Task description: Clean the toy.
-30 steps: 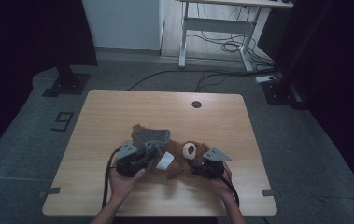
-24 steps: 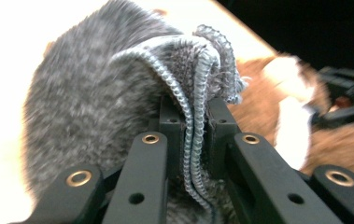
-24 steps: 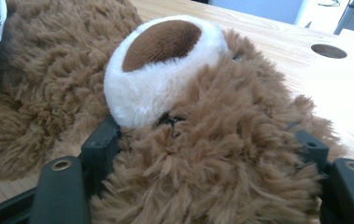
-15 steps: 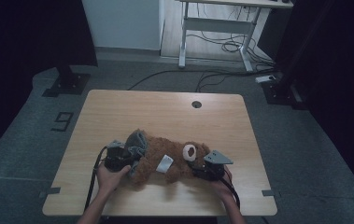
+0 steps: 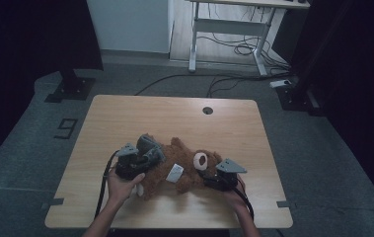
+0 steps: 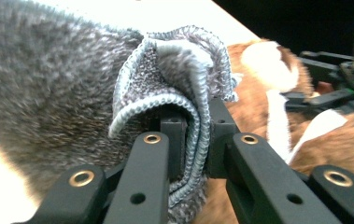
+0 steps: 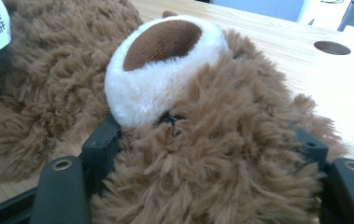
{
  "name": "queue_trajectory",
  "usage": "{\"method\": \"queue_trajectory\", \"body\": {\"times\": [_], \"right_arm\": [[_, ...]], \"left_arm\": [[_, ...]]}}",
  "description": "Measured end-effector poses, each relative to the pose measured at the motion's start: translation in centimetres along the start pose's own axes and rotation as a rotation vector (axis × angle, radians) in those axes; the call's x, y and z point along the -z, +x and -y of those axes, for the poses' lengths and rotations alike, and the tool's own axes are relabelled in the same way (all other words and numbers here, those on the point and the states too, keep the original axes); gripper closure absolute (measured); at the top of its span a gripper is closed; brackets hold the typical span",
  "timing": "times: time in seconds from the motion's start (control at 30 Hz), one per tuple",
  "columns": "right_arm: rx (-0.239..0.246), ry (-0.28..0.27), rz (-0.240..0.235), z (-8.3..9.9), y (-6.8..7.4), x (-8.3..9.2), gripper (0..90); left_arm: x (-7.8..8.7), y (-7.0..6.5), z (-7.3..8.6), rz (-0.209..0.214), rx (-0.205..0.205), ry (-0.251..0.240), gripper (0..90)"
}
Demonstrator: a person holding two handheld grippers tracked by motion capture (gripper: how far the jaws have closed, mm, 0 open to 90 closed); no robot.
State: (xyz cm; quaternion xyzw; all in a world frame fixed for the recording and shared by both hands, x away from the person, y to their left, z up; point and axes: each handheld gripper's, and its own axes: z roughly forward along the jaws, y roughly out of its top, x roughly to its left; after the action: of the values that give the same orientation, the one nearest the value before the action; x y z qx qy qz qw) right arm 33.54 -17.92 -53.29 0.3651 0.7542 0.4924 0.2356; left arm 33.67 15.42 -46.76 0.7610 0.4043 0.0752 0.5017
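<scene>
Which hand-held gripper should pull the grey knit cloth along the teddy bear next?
Left. The left hand-held gripper is already shut on the grey knit cloth, while the right hand-held gripper grips the teddy bear by its head, likely steadying it.

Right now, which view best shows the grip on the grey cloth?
The left gripper view: the left tool is shut on the folded hem of the grey cloth, close up. The high view shows the cloth small, at the teddy bear's lower body. The right gripper view shows the bear's head between the right tool's jaws.

Dim rm, grey floor (image 5: 322,163) (cables), desk (image 5: 234,24).
</scene>
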Motion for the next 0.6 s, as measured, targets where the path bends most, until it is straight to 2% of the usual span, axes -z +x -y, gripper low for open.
{"method": "queue_trajectory", "body": {"times": [0.1,0.13,0.17,0.23,0.27,0.33,0.37,0.43,0.6], "right_arm": [[-0.004,-0.001,-0.003,0.0,-0.1,0.0,30.0],[-0.003,-0.001,-0.003,0.0,0.0,0.0,30.0],[-0.004,-0.003,-0.003,0.0,0.0,0.0,29.9],[-0.003,-0.004,-0.002,0.0,0.0,0.0,29.8],[-0.002,-0.003,-0.003,0.0,0.0,0.0,29.8],[-0.001,-0.002,-0.001,0.0,0.1,0.0,29.8],[-0.001,-0.003,-0.001,0.0,0.1,0.0,29.7],[-0.002,-0.005,-0.001,0.0,0.2,-0.1,29.7],[-0.012,-0.008,0.001,0.0,0.2,-0.2,29.7]], "left_arm": [[-0.1,-0.7,-0.4,0.071,0.01,-0.04,81.0],[-0.1,-1.0,-0.6,0.084,0.0,-0.042,81.1],[-0.3,-1.3,-0.7,0.078,-0.019,-0.035,81.1],[-0.9,-1.5,-0.6,0.04,-0.055,-0.002,80.9],[-1.2,-1.2,-0.4,0.035,-0.045,0.015,80.9],[-1.7,-0.2,0.2,0.047,0.017,0.024,80.9],[-1.8,0.2,0.5,0.051,0.036,0.026,81.0],[-1.8,0.7,0.9,0.047,0.055,0.021,81.4],[-1.9,1.3,0.7,-0.014,0.06,0.032,81.6]]}}
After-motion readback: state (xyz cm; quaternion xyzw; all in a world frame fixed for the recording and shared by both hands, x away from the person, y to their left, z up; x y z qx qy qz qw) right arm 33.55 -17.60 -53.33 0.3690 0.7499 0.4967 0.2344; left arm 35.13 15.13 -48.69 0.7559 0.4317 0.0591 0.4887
